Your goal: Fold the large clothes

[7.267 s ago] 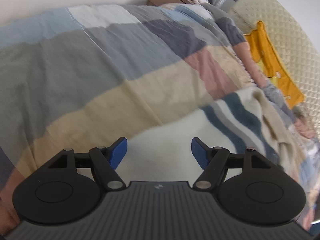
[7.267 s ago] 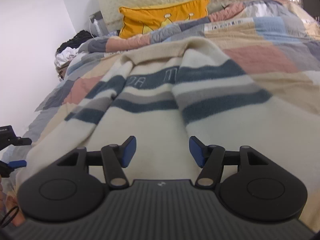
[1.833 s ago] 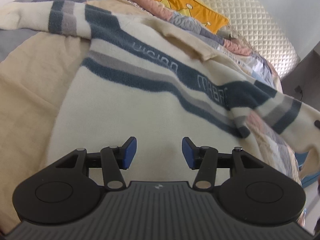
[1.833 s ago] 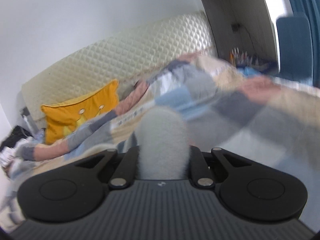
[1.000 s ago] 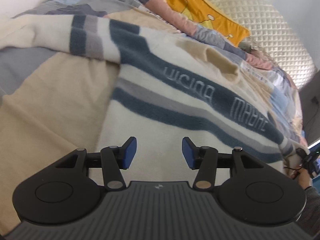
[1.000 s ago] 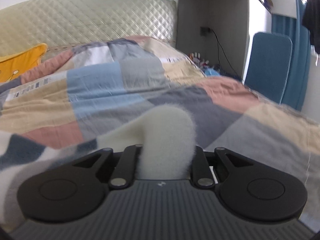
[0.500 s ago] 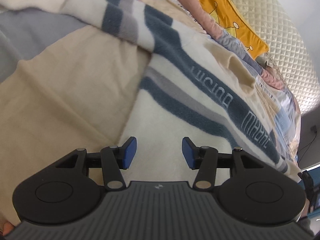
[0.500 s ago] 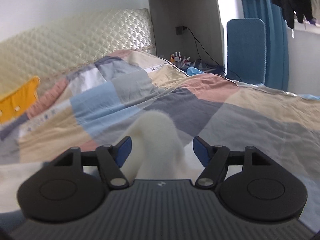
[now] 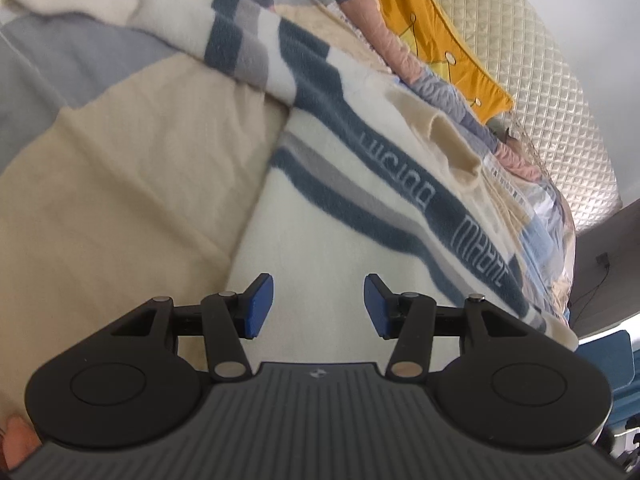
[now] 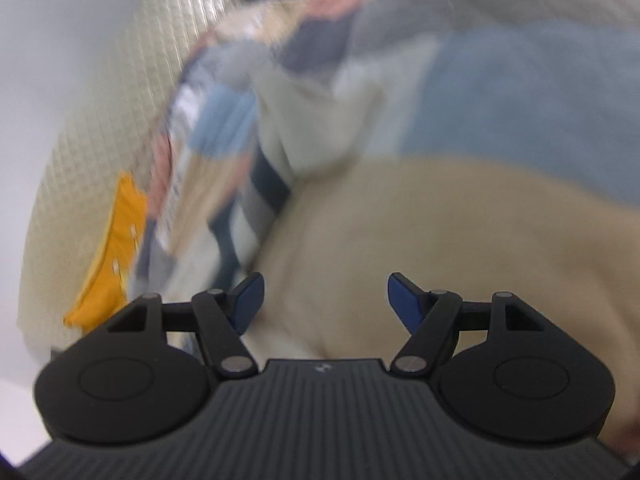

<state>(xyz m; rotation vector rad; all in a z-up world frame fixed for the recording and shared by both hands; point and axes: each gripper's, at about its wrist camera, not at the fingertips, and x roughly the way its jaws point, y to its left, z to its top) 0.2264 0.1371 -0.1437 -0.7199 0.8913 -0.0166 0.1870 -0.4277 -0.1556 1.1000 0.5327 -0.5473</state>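
A cream sweater (image 9: 340,208) with navy and grey stripes and lettering lies spread flat on the patchwork bedspread (image 9: 120,176). One sleeve (image 9: 168,36) stretches out to the upper left. My left gripper (image 9: 319,306) is open and empty, just above the sweater's lower body. My right gripper (image 10: 322,298) is open and empty over a beige patch of the bedspread (image 10: 460,240). The other sleeve (image 10: 304,120), with its striped part, lies on the bed ahead of it. The right wrist view is blurred.
An orange pillow (image 9: 436,36) leans on the quilted cream headboard (image 9: 560,92) at the far end of the bed; it also shows in the right wrist view (image 10: 108,252). A blue chair (image 9: 608,354) stands past the bed's right side.
My right gripper opened and let go of the sleeve, which now lies on the bed, then swung down toward the bedspread. My left gripper stayed open and shifted slightly over the sweater.
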